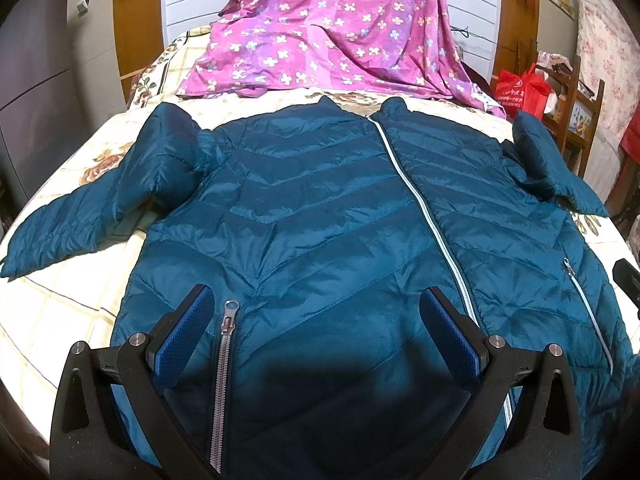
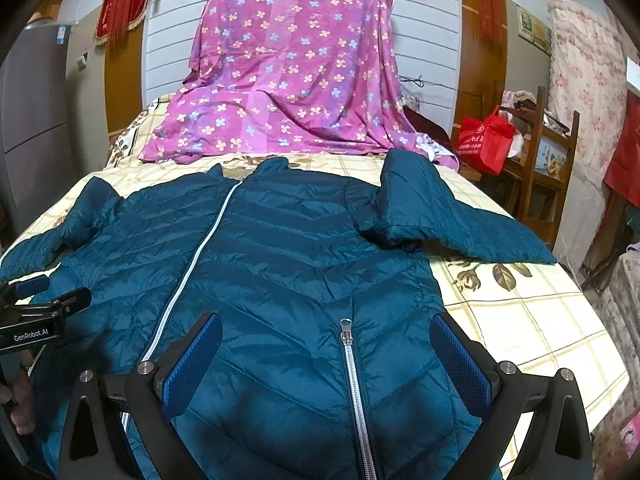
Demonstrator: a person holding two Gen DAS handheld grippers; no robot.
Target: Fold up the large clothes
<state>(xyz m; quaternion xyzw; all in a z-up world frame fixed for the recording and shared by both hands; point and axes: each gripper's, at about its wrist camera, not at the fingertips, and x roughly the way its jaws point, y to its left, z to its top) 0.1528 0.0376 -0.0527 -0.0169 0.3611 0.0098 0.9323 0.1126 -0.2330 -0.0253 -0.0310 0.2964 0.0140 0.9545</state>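
Cream bedding with a grid and rose print covers the bed (image 1: 80,308) seen from the left wrist, and a purple flowered sheet (image 1: 328,36) drapes over the headboard end. A teal quilted jacket (image 1: 320,208) lies front-up and spread flat on the bed, collar toward the sheet, its pale main zipper (image 1: 420,208) closed. One sleeve (image 1: 80,216) stretches toward the left edge; the other sleeve (image 1: 552,164) is bent near the right edge. The left gripper (image 1: 318,332) hovers over the jacket's lower front, its blue-padded fingers (image 1: 188,340) wide apart and holding nothing; a pocket zipper (image 1: 224,364) runs just beside the left finger. A red bag (image 1: 520,88) sits on a wooden stand (image 1: 580,112) beyond the bed.

From the right wrist, the same jacket (image 2: 300,280) fills the bed (image 2: 520,312), and a pocket zipper (image 2: 352,368) lies between the fingers of the right gripper (image 2: 326,360). Those fingers (image 2: 460,360) are also spread wide and empty above the hem area. At the left edge the other gripper (image 2: 48,304) appears, held by a hand (image 2: 20,400).
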